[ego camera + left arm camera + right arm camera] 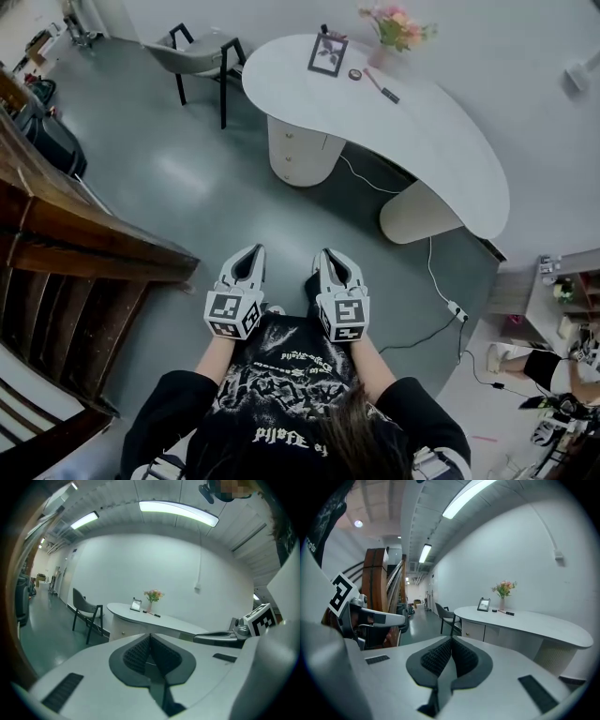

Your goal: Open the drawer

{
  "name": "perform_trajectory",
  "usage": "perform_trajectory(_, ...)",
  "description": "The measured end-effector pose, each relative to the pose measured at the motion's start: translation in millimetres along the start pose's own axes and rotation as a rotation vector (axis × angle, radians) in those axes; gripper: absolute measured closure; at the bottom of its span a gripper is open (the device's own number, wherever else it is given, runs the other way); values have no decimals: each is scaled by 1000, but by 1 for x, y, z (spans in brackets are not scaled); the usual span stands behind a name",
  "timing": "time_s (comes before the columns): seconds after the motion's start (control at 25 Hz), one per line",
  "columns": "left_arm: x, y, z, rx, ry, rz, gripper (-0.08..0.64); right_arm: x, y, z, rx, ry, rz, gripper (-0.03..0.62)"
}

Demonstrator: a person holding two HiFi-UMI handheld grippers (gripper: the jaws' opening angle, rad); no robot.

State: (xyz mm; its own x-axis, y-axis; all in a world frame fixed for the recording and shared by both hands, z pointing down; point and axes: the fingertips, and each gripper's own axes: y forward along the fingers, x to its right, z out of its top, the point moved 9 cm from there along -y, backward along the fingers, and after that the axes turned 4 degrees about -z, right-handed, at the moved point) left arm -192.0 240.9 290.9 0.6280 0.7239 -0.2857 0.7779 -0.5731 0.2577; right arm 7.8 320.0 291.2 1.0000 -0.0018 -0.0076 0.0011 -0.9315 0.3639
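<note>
The white curved desk (441, 131) stands across the room, and its rounded drawer unit (298, 150) sits under the left end. Small knobs show on the drawer fronts (472, 631), which the left gripper view also catches (123, 631). My left gripper (248, 258) and right gripper (330, 258) are held side by side in front of my chest, well short of the desk, pointing towards it. In each gripper view the ribbed pads (140, 651) (440, 656) meet with nothing between them. Both grippers (150, 637) (451, 640) are shut and empty.
A grey chair (202, 52) stands left of the desk. A wooden staircase (66, 244) fills the left side. On the desk are a picture frame (328, 53), flowers (396, 26) and small items. A cable and power strip (457, 311) lie on the floor at right.
</note>
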Motion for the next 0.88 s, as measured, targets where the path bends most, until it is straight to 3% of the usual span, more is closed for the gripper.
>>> perform_trajectory(0.32, -1, 66, 10, -69, 38, 45, 540, 56, 62, 7, -41, 43, 71, 566)
perform_trajectory(0.88, -7, 207, 46, -48, -7, 159, 540, 166, 178, 51, -32, 15, 182, 566)
